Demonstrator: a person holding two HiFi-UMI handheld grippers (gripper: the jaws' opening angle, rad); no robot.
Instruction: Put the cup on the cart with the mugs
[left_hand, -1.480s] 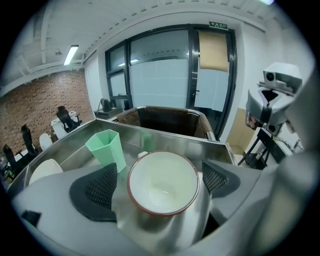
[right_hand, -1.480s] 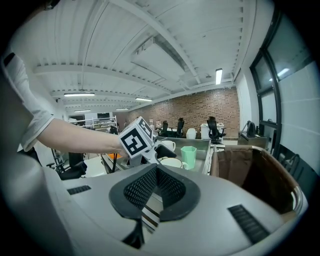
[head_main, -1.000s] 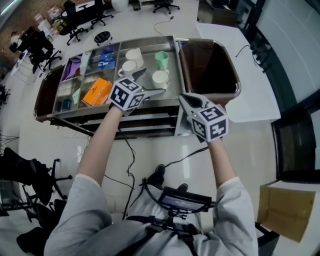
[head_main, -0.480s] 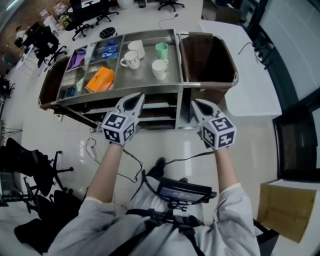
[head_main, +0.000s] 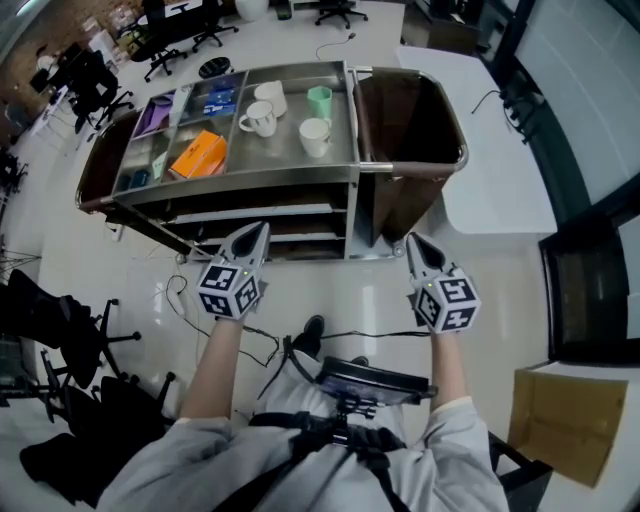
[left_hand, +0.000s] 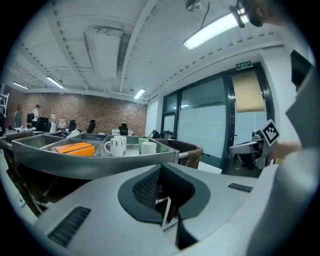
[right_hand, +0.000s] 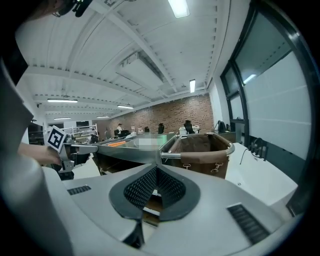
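Cup (head_main: 314, 137), which I take to be the white one at the front, stands upright on the cart's top tray, so the task looks complete.

Nearest the person, a black device (head_main: 365, 380) sits at the waist above the glossy floor (head_main: 330, 290). Just beyond it, the left hand-held gripper (head_main: 254, 232) and the right hand-held gripper (head_main: 413, 243) hang over that floor. Both are short of the cart and touch nothing. Each has its jaws pressed together, and both gripper views show the dark pads meeting with nothing between them.

Further out is the steel cart (head_main: 250, 181), with shelves below and a brown bag (head_main: 410, 120) hung at its right end. On the top tray, the white cup sits just in front of a mint-green cup (head_main: 320, 101) and near two white mugs (head_main: 259, 119) to its left. All four are upright and apart from one another. An orange packet (head_main: 197, 155) lies in the next compartment to the left.

Past the cart are a white worktop (head_main: 495, 160) on the right and office chairs (head_main: 170, 25) at the far edge.

The placing step appears done, with the cup among the mugs and both tools free of it. As far as the views show, no part of the task remains.
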